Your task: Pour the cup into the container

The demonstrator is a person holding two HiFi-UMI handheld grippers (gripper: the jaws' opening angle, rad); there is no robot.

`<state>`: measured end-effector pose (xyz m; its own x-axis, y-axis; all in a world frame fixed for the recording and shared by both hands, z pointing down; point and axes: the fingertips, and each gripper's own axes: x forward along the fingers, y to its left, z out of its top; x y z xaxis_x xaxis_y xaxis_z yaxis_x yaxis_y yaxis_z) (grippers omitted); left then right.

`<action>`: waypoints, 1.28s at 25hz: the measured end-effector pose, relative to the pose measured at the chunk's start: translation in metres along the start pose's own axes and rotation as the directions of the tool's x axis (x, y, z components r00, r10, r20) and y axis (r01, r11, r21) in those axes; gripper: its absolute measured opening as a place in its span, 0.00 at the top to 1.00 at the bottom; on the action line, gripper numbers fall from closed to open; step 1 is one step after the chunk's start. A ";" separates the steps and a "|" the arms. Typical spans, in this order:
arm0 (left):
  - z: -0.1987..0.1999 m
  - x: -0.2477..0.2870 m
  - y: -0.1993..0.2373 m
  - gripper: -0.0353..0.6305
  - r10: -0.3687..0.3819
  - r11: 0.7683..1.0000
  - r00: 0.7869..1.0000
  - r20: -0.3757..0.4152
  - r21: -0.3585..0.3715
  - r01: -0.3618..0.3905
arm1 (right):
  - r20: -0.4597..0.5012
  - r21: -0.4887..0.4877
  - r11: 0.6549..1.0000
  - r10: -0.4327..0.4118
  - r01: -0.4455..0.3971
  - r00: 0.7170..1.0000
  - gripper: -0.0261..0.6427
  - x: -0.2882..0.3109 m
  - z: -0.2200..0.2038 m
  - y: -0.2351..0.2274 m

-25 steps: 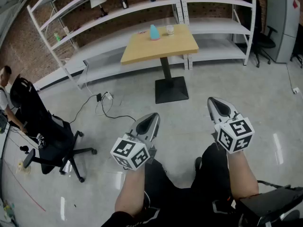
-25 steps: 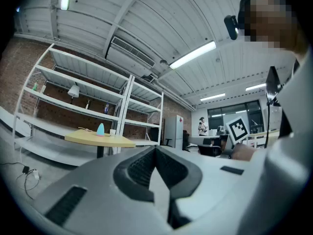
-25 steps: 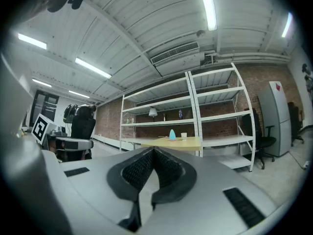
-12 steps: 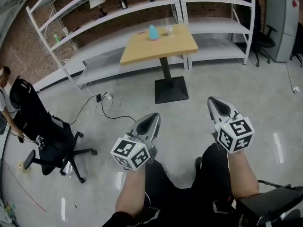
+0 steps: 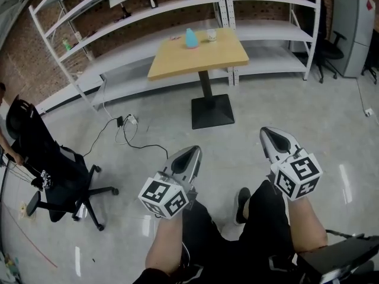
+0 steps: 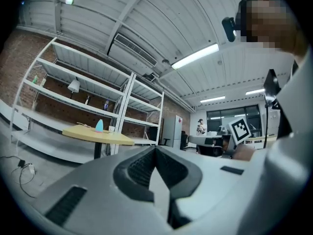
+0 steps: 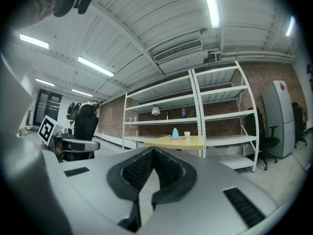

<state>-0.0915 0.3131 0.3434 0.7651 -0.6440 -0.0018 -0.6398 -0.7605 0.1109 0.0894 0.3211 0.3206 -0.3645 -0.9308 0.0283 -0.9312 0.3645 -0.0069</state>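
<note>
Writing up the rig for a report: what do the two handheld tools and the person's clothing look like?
Both the left tool and right tool are pale grey, tapering shells with dark ribbed pads. Each carries a white cube with black square markers. The person wears black trousers; no sleeves show.

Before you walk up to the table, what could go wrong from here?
1. A cable lies on the floor left of the path to the table: trip risk if you drift left.
2. The cup stands close to the blue container near the far edge: a long reach could knock either.
3. Left gripper and right gripper are shut and empty: open before the cup.
</note>
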 end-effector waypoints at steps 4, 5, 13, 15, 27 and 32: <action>-0.005 0.021 0.012 0.95 -0.033 0.999 0.999 0.000 -0.002 0.033 | -0.005 -0.001 1.000 -0.010 0.010 1.000 0.97 0.011 -0.005 -0.010; -0.006 0.028 0.015 0.95 -0.038 0.999 0.999 0.001 -0.004 0.038 | -0.010 0.005 1.000 -0.015 0.015 1.000 0.97 0.015 -0.009 -0.015; 0.003 0.071 0.048 0.95 -0.044 0.999 0.999 -0.022 0.004 0.045 | 0.023 0.020 1.000 -0.024 0.024 0.999 0.97 0.066 0.003 -0.049; 0.009 0.081 0.056 0.95 -0.040 0.999 0.999 -0.036 0.029 0.041 | 0.045 0.024 1.000 -0.020 0.019 0.999 0.97 0.076 0.009 -0.056; 0.039 0.139 0.141 0.95 0.012 0.997 1.000 -0.005 0.080 -0.012 | 0.078 -0.007 0.998 0.068 -0.068 0.995 0.97 0.192 0.033 -0.085; 0.047 0.174 0.181 0.95 0.019 0.997 1.000 0.014 0.071 -0.020 | 0.066 -0.001 0.999 0.044 -0.044 0.997 0.97 0.238 0.031 -0.110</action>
<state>-0.0775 0.0593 0.3169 0.7517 -0.6594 -0.0132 -0.6585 -0.7515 0.0405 0.1050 0.0581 0.2972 -0.4049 -0.9136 -0.0384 -0.9141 0.4054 -0.0070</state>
